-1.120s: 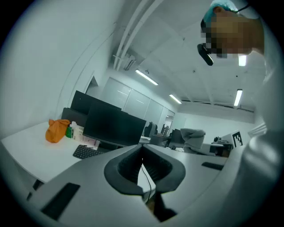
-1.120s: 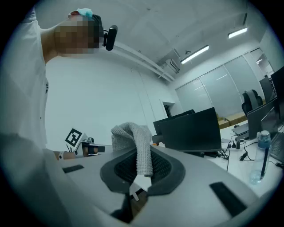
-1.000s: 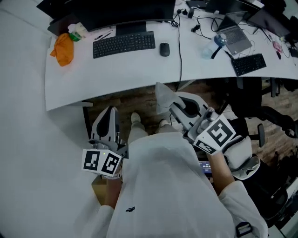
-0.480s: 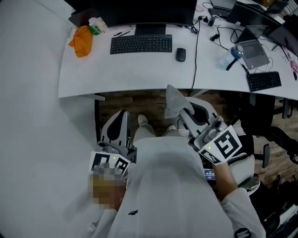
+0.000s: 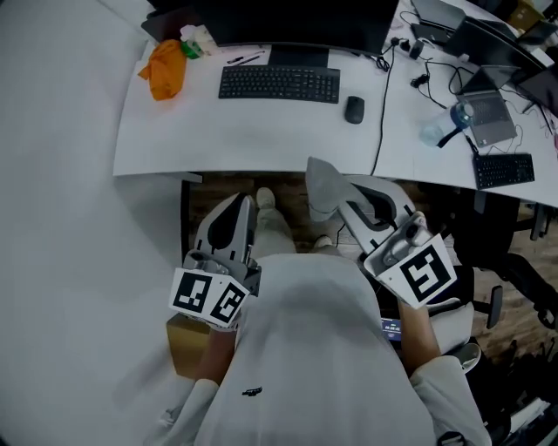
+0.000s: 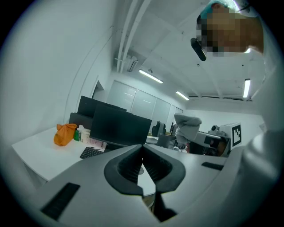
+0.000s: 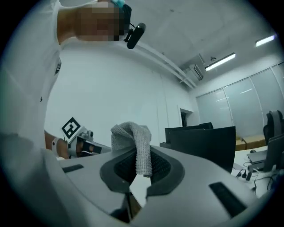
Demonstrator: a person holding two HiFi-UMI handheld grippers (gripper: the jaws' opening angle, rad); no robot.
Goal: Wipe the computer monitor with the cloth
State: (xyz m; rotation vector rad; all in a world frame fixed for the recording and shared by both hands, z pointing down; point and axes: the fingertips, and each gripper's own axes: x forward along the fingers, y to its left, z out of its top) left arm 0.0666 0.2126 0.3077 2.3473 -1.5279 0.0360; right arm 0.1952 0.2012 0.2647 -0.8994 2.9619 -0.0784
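The black computer monitor [image 5: 296, 19] stands at the back of the white desk [image 5: 261, 131]; it also shows as a dark screen [image 6: 119, 127] in the left gripper view and the monitor [image 7: 202, 142] in the right gripper view. A grey knitted cloth [image 5: 321, 185] is pinched in my right gripper [image 5: 338, 204], short of the desk's near edge. The cloth [image 7: 134, 142] droops over the shut jaws of that gripper [image 7: 141, 167]. My left gripper [image 5: 241, 204] is held beside it, jaws shut with nothing between them [image 6: 143, 158].
A black keyboard [image 5: 279, 84] and mouse [image 5: 353, 109] lie in front of the monitor. An orange bundle [image 5: 166, 68] sits at the desk's left end. Cables, a laptop [image 5: 485, 113] and a second keyboard [image 5: 504, 170] crowd the right. A cardboard box [image 5: 187, 344] is by my left side.
The desk has slid down and rightwards in the head view, so it sits closer to me. Both grippers have come slightly forward; the right one still holds the cloth.
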